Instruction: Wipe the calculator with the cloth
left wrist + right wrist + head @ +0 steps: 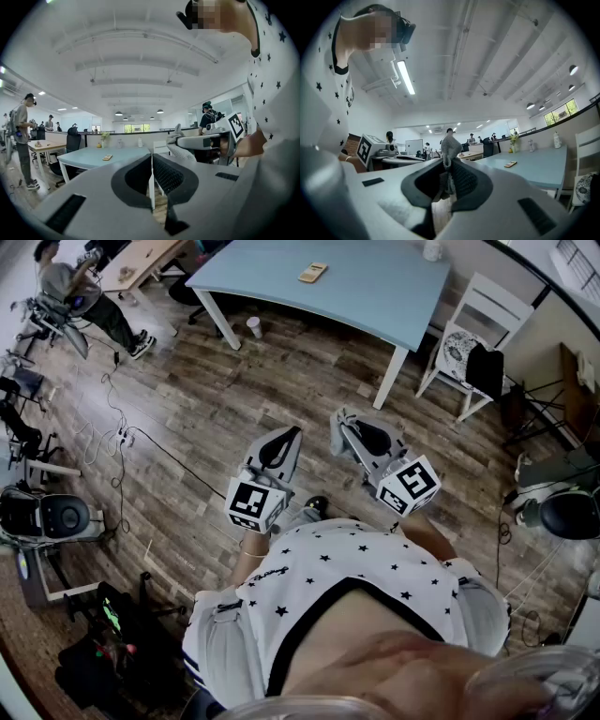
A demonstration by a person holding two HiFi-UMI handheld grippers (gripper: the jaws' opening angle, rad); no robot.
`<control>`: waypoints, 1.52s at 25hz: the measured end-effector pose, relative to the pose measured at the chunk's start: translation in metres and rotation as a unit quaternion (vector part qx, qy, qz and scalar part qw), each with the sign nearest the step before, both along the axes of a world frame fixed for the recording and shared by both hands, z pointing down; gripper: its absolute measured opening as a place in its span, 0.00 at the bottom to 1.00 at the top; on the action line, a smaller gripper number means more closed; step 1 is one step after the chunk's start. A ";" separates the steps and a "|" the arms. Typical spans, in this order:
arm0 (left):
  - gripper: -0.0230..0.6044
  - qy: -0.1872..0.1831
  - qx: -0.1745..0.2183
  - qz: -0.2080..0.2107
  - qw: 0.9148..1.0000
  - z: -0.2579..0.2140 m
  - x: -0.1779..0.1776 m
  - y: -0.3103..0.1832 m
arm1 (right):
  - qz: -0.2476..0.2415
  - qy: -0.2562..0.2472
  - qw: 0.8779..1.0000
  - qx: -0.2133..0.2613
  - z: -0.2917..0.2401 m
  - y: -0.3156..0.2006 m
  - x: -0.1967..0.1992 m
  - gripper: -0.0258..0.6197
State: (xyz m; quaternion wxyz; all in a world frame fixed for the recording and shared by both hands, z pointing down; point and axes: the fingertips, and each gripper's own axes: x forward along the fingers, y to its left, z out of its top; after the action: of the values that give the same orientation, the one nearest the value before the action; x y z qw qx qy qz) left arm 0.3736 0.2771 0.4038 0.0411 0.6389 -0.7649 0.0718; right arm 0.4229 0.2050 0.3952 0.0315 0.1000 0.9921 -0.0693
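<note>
The calculator (pixel 313 272) lies on the pale blue surface (pixel 375 296) across the room, well apart from both tools and too small to show its keys. The grey cloth (pixel 450 147) is pinched in the right hand-held gripper (pixel 448 164), one end poking up past the jaws. The left hand-held gripper (pixel 151 159) is closed on nothing. Wooden floor (pixel 234 399) lies between, with what may be a cup (pixel 253 326) by one leg and a white chair (pixel 469 324) beside the surface.

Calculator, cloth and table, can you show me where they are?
calculator (pixel 313 272): head view, middle of its face.
cloth (pixel 450 146): right gripper view, its bunched grey tip.
table (pixel 375 287): head view, bare part of its blue top.
</note>
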 end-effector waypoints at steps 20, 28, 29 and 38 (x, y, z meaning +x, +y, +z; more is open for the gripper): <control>0.09 -0.001 -0.001 -0.013 1.000 0.004 0.041 -0.021 | -0.005 -0.012 0.999 -0.049 0.005 -0.032 0.040 0.11; 0.09 -0.002 0.000 -0.030 1.000 0.007 0.048 -0.015 | -0.026 -0.023 0.999 -0.040 -0.001 -0.034 0.041 0.11; 0.09 0.001 0.001 -0.030 1.000 0.008 0.047 -0.016 | -0.026 -0.021 0.999 -0.039 0.000 -0.035 0.040 0.11; 0.09 0.013 0.007 -0.007 1.000 0.014 0.024 -0.040 | -0.004 -0.003 0.999 -0.049 0.008 -0.054 0.026 0.11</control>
State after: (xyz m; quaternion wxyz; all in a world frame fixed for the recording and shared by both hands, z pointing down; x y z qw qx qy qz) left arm 0.3974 0.2372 0.4173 0.0470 0.6343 -0.7694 0.0584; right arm 0.4486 0.1511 0.4037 0.0392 0.1027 0.9869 -0.1178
